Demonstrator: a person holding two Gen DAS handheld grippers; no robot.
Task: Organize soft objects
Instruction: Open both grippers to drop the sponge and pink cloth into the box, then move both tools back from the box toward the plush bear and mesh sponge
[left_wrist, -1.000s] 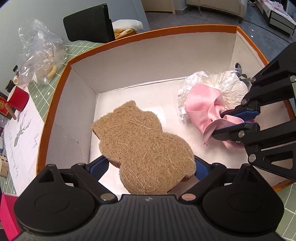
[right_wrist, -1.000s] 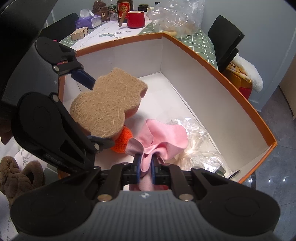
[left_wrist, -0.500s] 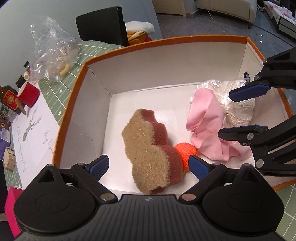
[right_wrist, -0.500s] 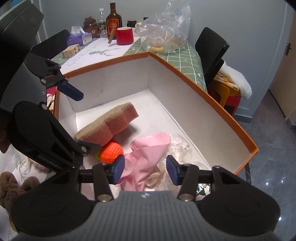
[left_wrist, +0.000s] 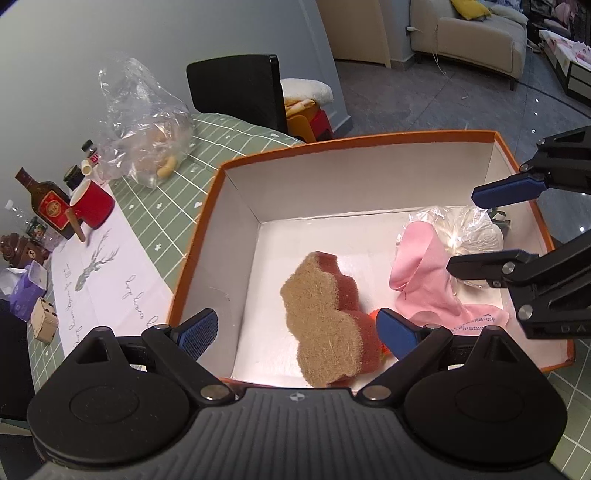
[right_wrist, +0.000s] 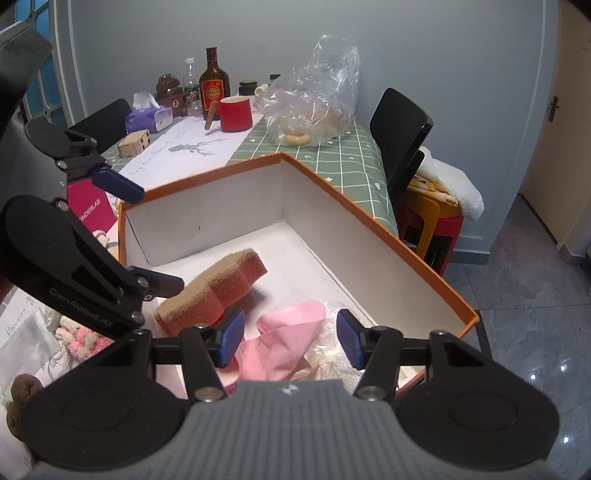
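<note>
An orange-rimmed white box (left_wrist: 236, 236) (right_wrist: 369, 225) holds a brown-and-red bear-shaped sponge (left_wrist: 325, 314) (right_wrist: 218, 291), tilted on an orange knitted ball (left_wrist: 373, 315). Beside them lie a pink cloth (left_wrist: 417, 273) (right_wrist: 288, 336) and a crinkly clear wrapper (left_wrist: 469, 229) (right_wrist: 332, 358). My left gripper (left_wrist: 295, 328) hangs open above the sponge, clear of it. My right gripper (right_wrist: 288, 339) is above the pink cloth with its jaws opening; the cloth lies below them, untouched by the pads. Each gripper shows in the other's view, the right (left_wrist: 491, 229) and the left (right_wrist: 144, 240).
On the green checked tablecloth stand a red mug (left_wrist: 92, 206) (right_wrist: 236, 114), a brown bottle (right_wrist: 214, 85), a clear plastic bag (left_wrist: 147, 129) (right_wrist: 314, 99), a tissue box (right_wrist: 147, 116) and a small wooden block (left_wrist: 44, 321). Black chairs (left_wrist: 240, 88) (right_wrist: 402, 136) stand behind. Knitted toys (right_wrist: 81, 336) lie outside the box.
Both grippers opened and let go: the sponge dropped into the box onto the orange ball, the pink cloth fell by the wrapper. Both grippers have risen away from the box.
</note>
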